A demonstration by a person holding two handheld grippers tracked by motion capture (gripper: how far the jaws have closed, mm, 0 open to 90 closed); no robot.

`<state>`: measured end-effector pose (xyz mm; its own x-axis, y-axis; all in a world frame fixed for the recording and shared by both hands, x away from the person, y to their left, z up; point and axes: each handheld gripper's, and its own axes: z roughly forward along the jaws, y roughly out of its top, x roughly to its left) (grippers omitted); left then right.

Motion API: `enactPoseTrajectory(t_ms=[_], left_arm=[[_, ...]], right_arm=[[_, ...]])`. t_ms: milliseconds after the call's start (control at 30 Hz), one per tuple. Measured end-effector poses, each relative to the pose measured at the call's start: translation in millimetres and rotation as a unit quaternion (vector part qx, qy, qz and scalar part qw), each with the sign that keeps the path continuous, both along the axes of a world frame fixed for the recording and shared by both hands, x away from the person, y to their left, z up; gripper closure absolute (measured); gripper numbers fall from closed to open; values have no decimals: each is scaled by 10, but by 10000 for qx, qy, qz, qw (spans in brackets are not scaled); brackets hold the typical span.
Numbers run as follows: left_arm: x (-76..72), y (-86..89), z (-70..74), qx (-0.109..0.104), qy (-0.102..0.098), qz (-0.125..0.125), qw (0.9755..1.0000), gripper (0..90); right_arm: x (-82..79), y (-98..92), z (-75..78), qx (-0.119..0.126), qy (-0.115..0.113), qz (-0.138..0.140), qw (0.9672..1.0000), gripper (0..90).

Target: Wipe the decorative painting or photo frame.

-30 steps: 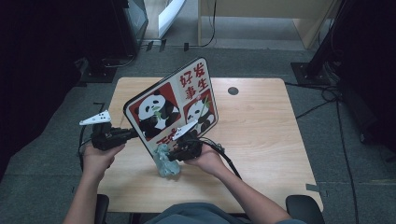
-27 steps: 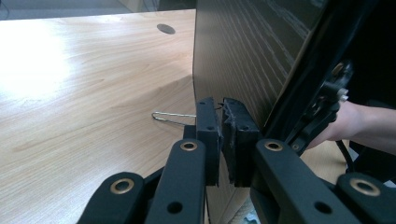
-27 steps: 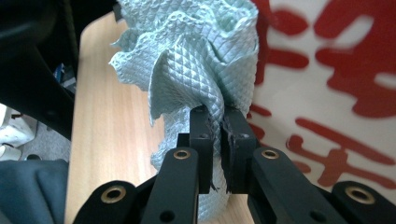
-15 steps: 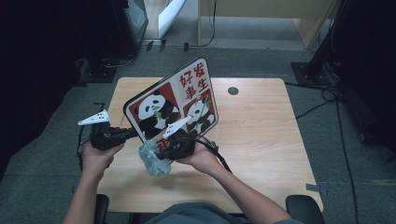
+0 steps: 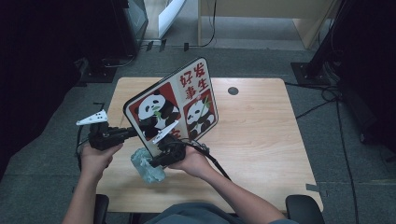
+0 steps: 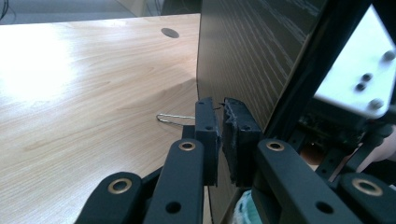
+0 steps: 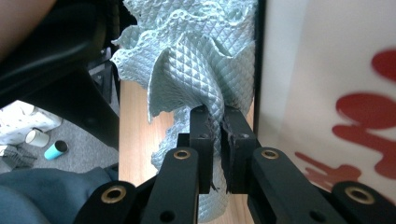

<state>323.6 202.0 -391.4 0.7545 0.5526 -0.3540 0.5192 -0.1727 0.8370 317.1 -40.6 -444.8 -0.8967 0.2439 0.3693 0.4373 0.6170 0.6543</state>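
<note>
Wood table point(image 5: 261, 140): light, with a dark round hole point(image 5: 233, 91) near its far edge, at about 1 o'clock from the board.
Board point(image 5: 173, 109): a flat panel with two pandas and red characters, over the left half of the table, lifted and tilted so that the printed face looks up toward the high camera.
Board long axis: it runs from the low corner at about 8 o'clock to the high corner at about 2 o'clock.
Cloth point(image 5: 148, 168): pale blue-green, quilted, crumpled in a bunch at about 6 o'clock from the board, just beside its lower edge.
Left gripper point(image 5: 132, 132): the jaws are closed tight on the left edge of the board; in the left gripper view the pads point(image 6: 208, 133) press on the thin edge, with the dark wood-grain back of the board at the right.
Right gripper point(image 5: 150, 163): the jaws are pinched together on a fold of the cloth, which rises in ruffles above them in the right gripper view.
Hard to see: the lower corner of the board is hidden behind the right gripper and the hand point(image 5: 191, 161).
Cut off: the red print is shown only in part in the right gripper view.
Wire piece point(image 6: 175, 117): a thin bent wire on the table beyond the left jaws; I cannot tell what it is.
</note>
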Motion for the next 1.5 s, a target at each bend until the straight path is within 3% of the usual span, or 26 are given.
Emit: enactPoseTrajectory(t_ms=[100, 400, 667, 1000, 1500], left_arm=[[0, -3, -1, 6, -3, -10, 10000, 848], [-1, -14, -1, 14, -22, -48, 10000, 848], [-5, -10, 1, 4, -34, -44, 10000, 848], [-10, -15, 0, 1, -26, -62, 10000, 850], [-15, -16, -1, 12, -3, -64, 10000, 849]], right_arm=[[18, -11, -53, -64, 67, -23, 10000, 845], [34, -92, -102, 43, 242, -114, 9996, 846], [4, -44, -164, -131, 189, -105, 9997, 848], [71, -166, -59, 80, 127, -291, 9995, 849], [84, -165, 41, 78, 29, -292, 9995, 850]])
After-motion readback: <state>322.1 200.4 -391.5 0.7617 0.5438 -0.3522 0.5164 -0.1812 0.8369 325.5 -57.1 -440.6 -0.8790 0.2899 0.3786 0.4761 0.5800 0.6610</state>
